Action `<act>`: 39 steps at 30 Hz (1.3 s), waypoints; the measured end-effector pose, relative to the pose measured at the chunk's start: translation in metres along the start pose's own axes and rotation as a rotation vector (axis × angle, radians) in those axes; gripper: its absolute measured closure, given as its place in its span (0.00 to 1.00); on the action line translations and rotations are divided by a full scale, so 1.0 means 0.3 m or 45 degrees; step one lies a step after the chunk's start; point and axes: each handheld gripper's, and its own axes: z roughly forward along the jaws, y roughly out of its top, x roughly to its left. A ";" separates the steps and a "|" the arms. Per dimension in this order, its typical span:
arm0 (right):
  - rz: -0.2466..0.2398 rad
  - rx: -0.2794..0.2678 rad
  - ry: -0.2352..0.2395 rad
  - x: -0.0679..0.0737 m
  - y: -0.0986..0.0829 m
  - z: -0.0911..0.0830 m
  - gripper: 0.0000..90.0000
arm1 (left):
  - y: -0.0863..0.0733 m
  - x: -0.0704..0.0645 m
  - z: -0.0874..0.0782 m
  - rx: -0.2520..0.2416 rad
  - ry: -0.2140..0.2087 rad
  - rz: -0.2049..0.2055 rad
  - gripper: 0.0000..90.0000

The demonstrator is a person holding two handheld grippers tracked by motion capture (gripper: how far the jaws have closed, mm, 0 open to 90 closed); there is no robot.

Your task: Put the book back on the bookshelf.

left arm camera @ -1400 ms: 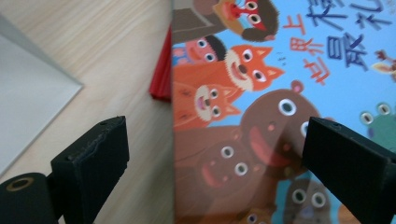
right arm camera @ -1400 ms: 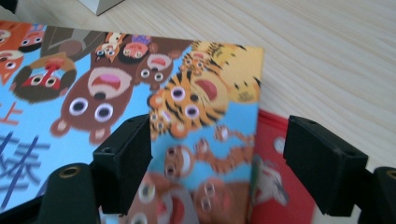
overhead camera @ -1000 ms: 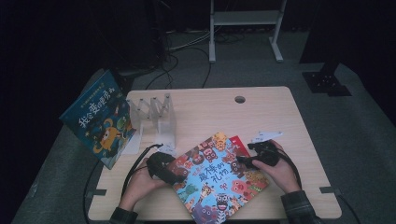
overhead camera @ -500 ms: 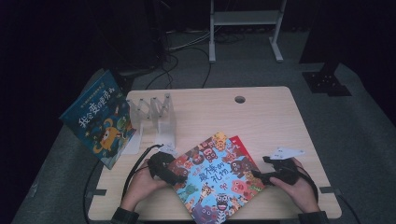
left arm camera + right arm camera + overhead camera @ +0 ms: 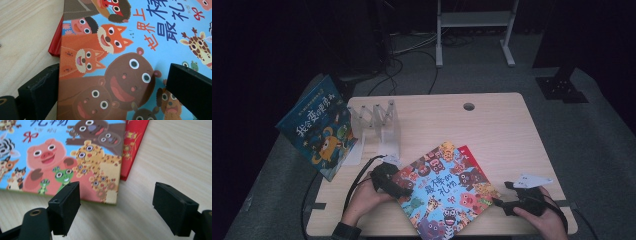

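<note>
Left gripper (image 5: 398,186): its two black jaws stand wide apart. They sit over the left side of the animal book (image 5: 446,192). In the left gripper view one jaw is off the book's edge and one is above the cover, so nothing is pinched.

Right gripper (image 5: 507,206): its jaws are wide too, with bare wood between them. It sits near the front right corner of the table (image 5: 502,130), just beside the book's right corner, not touching it.

Animal book: it lies flat near the front edge of the table, turned a bit crooked. Its cover is bright blue with a bear, a fox, a pig and a giraffe.

Red book (image 5: 468,156): thin, and tucked under the animal book. A strip of it sticks out at the far side.

How the book will feel: I think it is light, thin and a bit bendy. The shiny cover looks slippery. It may droop if held by one corner.

Where to grab: pinch the edges, one gripper on each side.

Clear rack (image 5: 379,125): it stands near the back left corner.

Blue book (image 5: 318,127): it leans off the left edge of the table.
</note>
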 end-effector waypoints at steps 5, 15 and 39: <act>-0.007 0.003 0.008 0.019 -0.006 0.009 0.22 | -0.001 0.000 0.000 -0.002 0.002 -0.004 0.01; 0.000 0.005 -0.005 0.004 0.021 0.023 0.17 | 0.001 0.002 -0.002 0.009 0.002 -0.005 0.01; -0.004 -0.002 -0.026 -0.063 0.128 0.125 0.17 | -0.022 0.050 -0.034 -0.031 0.058 -0.076 0.01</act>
